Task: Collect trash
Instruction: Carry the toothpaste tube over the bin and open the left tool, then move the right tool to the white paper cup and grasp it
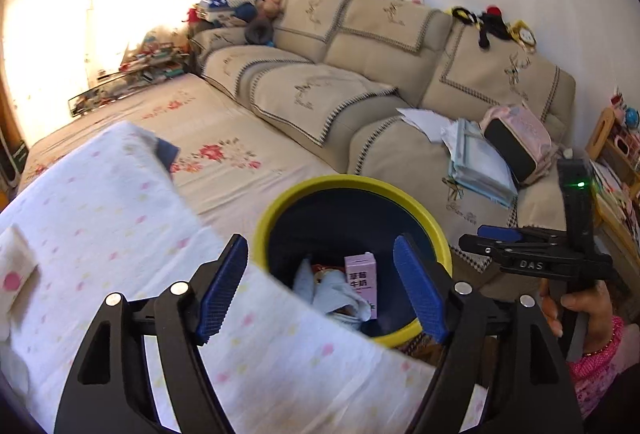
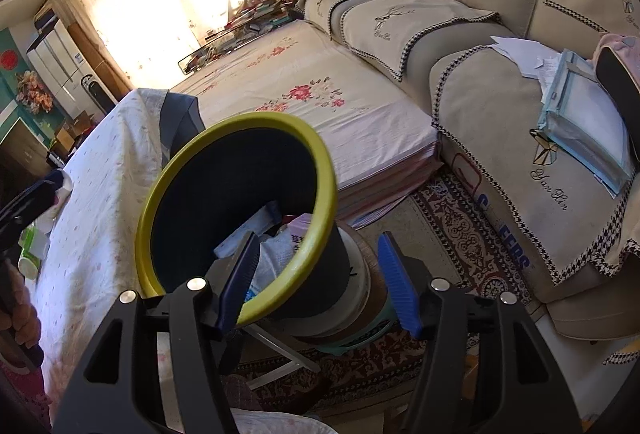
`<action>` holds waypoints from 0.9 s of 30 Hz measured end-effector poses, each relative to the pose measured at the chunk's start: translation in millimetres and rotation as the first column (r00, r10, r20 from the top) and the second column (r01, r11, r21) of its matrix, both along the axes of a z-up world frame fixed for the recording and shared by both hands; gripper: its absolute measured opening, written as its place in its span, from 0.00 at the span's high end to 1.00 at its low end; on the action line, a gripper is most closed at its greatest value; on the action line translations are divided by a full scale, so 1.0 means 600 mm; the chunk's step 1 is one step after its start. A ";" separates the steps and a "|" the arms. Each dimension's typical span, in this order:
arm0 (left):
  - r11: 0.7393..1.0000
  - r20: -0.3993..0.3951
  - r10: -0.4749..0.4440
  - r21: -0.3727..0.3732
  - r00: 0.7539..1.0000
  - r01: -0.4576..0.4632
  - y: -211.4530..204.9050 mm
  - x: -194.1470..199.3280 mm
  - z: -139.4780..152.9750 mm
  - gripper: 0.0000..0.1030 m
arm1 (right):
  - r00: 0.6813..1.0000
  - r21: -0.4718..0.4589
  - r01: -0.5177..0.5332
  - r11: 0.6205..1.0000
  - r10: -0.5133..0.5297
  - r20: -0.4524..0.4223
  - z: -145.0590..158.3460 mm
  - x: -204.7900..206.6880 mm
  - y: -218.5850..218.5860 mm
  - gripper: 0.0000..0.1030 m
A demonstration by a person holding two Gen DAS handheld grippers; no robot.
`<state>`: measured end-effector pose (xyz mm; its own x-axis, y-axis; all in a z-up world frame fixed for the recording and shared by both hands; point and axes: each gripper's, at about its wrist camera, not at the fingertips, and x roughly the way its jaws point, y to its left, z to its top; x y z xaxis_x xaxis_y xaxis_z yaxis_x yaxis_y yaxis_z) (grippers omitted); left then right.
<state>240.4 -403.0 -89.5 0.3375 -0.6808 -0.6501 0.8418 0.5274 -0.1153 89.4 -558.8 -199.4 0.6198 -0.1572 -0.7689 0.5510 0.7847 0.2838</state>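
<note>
A dark bin with a yellow rim (image 1: 362, 183) stands beside the cloth-covered table. Inside it lie a pink milk carton (image 1: 361, 280) and crumpled pale tissues (image 1: 332, 292). My left gripper (image 1: 320, 290) is open above the table edge, with nothing between its blue pads; the bin's contents show beyond them. My right gripper (image 2: 318, 282) is open too, close to the bin rim (image 2: 320, 154), its pads not pressing on it. In the left wrist view the right gripper (image 1: 496, 238) sits just right of the bin, held by a hand (image 1: 580, 306).
The table's white dotted cloth (image 1: 120, 234) carries a folded tissue (image 1: 16, 266) at its left end and a green-white item (image 2: 30, 254). The bin rests on a round stand on a teal stool (image 2: 360, 338). A beige sofa (image 1: 360, 46) with papers, a flowered mattress (image 2: 320, 94) and a patterned rug (image 2: 460, 230) surround it.
</note>
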 end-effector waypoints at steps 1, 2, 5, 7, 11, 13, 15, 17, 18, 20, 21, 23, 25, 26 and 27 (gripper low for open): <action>1.000 0.004 0.021 -0.016 1.000 -0.021 0.025 -0.001 0.004 0.27 | 1.000 -0.001 -0.010 1.000 0.010 -0.003 0.000 0.006 0.005 0.43; 0.998 0.005 0.044 -0.033 0.999 -0.044 0.052 -0.001 0.009 0.27 | 1.000 -0.002 -0.024 1.000 0.024 -0.006 0.000 0.015 0.012 0.43; 0.989 0.023 0.125 -0.078 0.992 -0.123 0.134 -0.002 0.020 0.26 | 0.997 -0.013 -0.073 0.997 0.073 -0.011 0.008 0.041 0.036 0.43; 0.979 0.059 0.189 -0.092 0.980 -0.183 0.192 -0.005 0.026 0.23 | 0.993 -0.031 -0.118 0.993 0.117 -0.016 0.018 0.064 0.063 0.43; 0.946 0.124 0.319 -0.106 0.939 -0.307 0.306 -0.005 0.037 0.21 | 0.977 -0.070 -0.214 0.974 0.214 -0.009 0.047 0.114 0.126 0.43; 0.925 0.142 0.378 -0.107 0.915 -0.366 0.358 0.002 0.038 0.19 | 0.965 -0.098 -0.260 0.961 0.260 -0.006 0.064 0.141 0.160 0.41; 0.897 0.157 0.441 -0.108 0.884 -0.428 0.411 0.010 0.035 0.17 | 0.949 -0.126 -0.313 0.941 0.316 0.001 0.084 0.173 0.199 0.38; 0.869 0.164 0.495 -0.113 0.853 -0.482 0.460 0.023 0.032 0.15 | 0.931 -0.146 -0.360 0.921 0.365 0.008 0.101 0.200 0.232 0.34; 0.851 0.167 0.525 -0.116 0.834 -0.513 0.485 0.029 0.030 0.15 | 0.921 -0.155 -0.383 0.911 0.390 0.014 0.110 0.215 0.250 0.32; 0.821 0.166 0.570 -0.127 0.805 -0.556 0.527 0.041 0.024 0.14 | 0.899 -0.174 -0.428 0.887 0.437 0.020 0.128 0.247 0.287 0.30; 0.803 0.153 0.595 -0.139 0.789 -0.579 0.551 0.046 0.020 0.12 | 0.887 -0.183 -0.449 0.875 0.460 0.025 0.136 0.264 0.306 0.27; 0.773 0.105 0.631 -0.170 0.769 -0.611 0.585 0.060 0.013 0.11 | 0.866 -0.199 -0.484 0.852 0.499 0.031 0.151 0.295 0.341 0.21; 0.745 0.056 0.659 -0.187 0.750 -0.641 0.607 0.071 0.004 0.10 | 0.842 -0.220 -0.520 0.825 0.539 0.031 0.163 0.326 0.378 0.19; 0.735 0.034 0.669 -0.183 0.743 -0.653 0.615 0.078 -0.001 0.10 | 0.831 -0.234 -0.535 0.812 0.556 0.027 0.167 0.340 0.400 0.19; 0.729 0.016 0.673 -0.178 0.739 -0.661 0.620 0.083 -0.006 0.10 | 0.818 -0.249 -0.552 0.796 0.575 0.024 0.171 0.355 0.421 0.18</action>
